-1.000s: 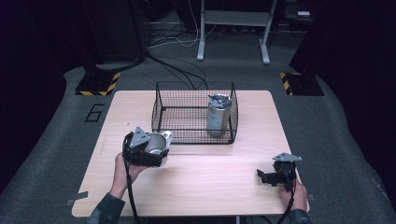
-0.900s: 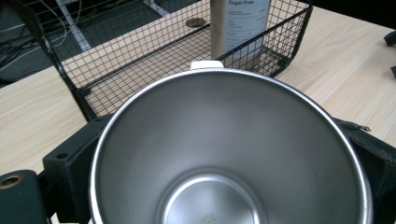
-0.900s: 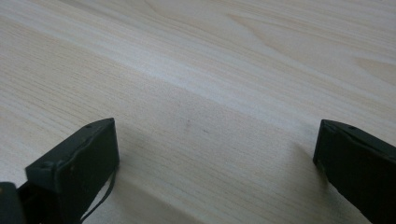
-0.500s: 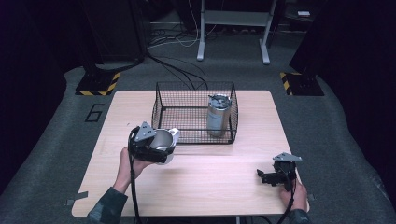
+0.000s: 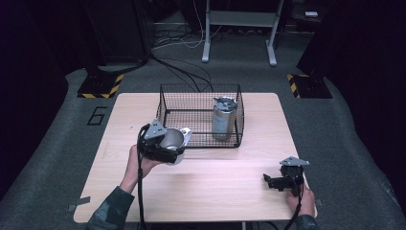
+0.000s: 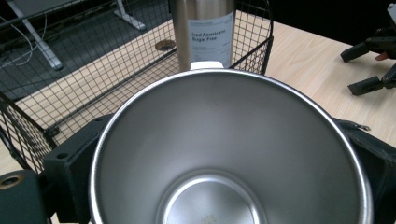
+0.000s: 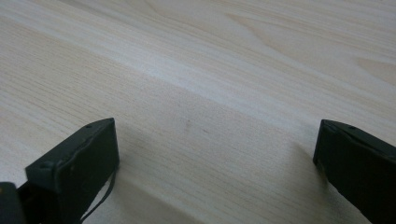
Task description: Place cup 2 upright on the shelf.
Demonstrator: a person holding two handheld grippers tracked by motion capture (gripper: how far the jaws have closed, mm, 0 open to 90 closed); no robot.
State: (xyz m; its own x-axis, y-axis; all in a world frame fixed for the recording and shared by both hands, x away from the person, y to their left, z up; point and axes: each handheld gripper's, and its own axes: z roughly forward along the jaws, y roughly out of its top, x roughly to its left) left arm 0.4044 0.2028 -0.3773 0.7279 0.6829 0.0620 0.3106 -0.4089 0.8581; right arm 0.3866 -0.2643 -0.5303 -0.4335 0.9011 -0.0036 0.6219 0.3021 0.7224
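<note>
In the high view the left tongs [image 5: 168,146], just left of centre frame, were closed around a stainless steel cup [image 5: 173,140], tipped on its side with its mouth facing back along the tool, touching or just beside the front left corner of the black wire basket [image 5: 201,98]. In the left gripper view the cup's open mouth [image 6: 229,149] took up the lower frame, a black jaw pressing each flank, and beyond its rim, at top centre, stood a steel tumbler [image 6: 205,30] with a printed label inside the basket. In the high view that tumbler [image 5: 224,118] stood upright in the basket's right half, leaving the left half free. The step in hand looked like carrying the cup over the basket wall; doing it well would mean lifting the cup clear of the top wire, keeping it left of the tumbler, and lowering it before easing the grip. The right tongs [image 5: 283,180] rested low on the table [image 5: 230,191] at lower right, jaws spread wide with bare wood between them [image 7: 205,135], holding nothing.
</note>
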